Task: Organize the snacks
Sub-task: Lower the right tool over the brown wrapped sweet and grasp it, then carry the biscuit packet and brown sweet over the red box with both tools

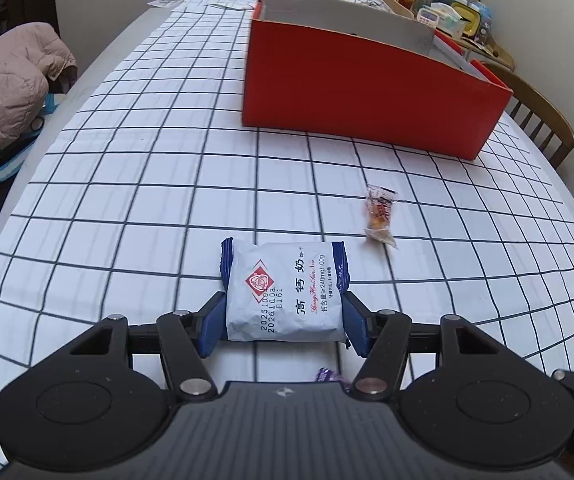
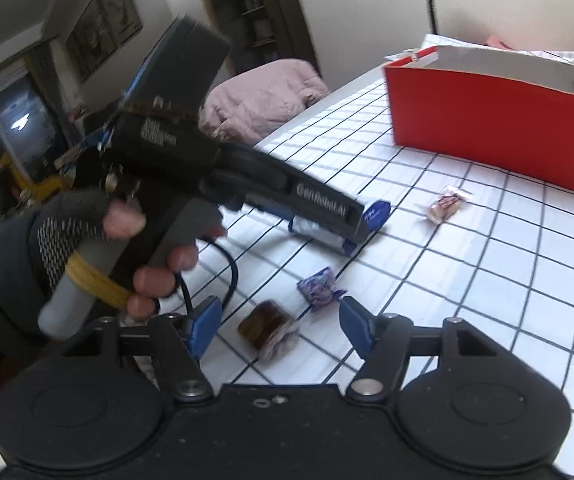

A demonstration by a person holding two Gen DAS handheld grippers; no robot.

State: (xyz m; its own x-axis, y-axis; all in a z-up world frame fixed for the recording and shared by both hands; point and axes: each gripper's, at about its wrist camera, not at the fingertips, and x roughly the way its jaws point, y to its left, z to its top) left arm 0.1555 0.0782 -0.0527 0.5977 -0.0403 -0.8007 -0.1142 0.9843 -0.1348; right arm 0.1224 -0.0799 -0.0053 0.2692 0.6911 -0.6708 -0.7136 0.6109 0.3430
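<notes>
Snacks lie scattered toward the near edge of the checked tablecloth (image 1: 135,184), and the red box (image 1: 367,92) stands further in, toward the far edge. The left gripper (image 1: 283,320) has its fingers pressed on both sides of the white and blue biscuit packet (image 1: 283,288), whose printed length runs forward between the pads, straight toward the box. The right gripper (image 2: 279,326) stands wide, holding nothing, with the brown snack (image 2: 267,330) lying between its fingertips and the purple candy (image 2: 321,288) just ahead. An orange candy (image 1: 379,216) rests between packet and box, slightly right.
</notes>
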